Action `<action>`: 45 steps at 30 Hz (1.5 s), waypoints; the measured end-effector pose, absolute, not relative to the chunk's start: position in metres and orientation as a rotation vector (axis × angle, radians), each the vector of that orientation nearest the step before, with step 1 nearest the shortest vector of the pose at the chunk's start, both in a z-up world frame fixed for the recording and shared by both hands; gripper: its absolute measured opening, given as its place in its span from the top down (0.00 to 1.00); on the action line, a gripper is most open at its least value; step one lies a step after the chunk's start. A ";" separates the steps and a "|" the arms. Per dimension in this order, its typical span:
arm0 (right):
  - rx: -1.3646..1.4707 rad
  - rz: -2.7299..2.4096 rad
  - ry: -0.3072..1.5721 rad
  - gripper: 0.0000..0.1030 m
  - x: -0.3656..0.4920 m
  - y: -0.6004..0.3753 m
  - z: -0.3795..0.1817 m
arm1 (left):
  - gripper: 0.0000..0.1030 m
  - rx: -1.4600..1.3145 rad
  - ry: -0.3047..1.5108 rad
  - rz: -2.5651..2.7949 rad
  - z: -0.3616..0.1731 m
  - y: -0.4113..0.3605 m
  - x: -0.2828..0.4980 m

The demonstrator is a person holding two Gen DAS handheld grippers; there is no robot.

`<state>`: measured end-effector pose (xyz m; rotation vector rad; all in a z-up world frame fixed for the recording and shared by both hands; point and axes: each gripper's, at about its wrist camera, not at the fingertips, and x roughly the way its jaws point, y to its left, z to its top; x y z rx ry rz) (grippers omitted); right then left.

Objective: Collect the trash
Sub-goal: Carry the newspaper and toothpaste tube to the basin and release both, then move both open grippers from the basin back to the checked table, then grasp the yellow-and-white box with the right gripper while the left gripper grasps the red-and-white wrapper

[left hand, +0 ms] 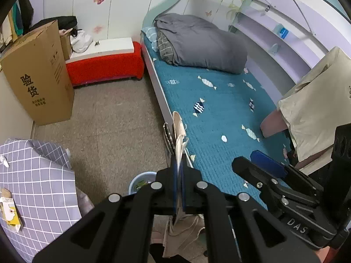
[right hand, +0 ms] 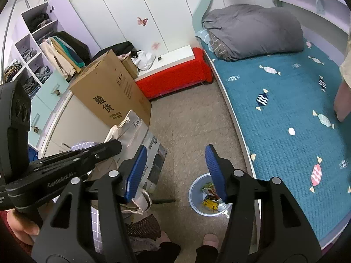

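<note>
The scrap (left hand: 178, 131) of beige paper or cloth is light and limp; your left gripper (left hand: 178, 164) pinches its middle, above the bin (left hand: 140, 180) by the bed's (left hand: 219, 100) edge. Your right gripper (right hand: 175, 171) hangs spread, empty.

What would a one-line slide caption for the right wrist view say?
Right gripper, jaws open, above a small blue bin of wrappers on the floor beside the teal bed.
</note>
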<state>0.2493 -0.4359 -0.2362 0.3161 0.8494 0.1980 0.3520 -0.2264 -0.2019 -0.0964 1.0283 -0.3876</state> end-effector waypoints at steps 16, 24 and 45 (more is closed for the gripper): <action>0.307 0.203 0.841 0.45 0.238 -0.433 -0.235 | 0.29 -0.118 0.935 -0.283 -0.189 -0.209 0.337; 0.267 0.248 0.832 0.45 0.235 -0.416 -0.231 | 0.29 -0.123 0.894 -0.225 -0.183 -0.189 0.319; 0.097 0.567 0.853 0.42 0.245 -0.281 -0.231 | 0.28 -0.231 0.761 0.104 -0.167 -0.058 0.251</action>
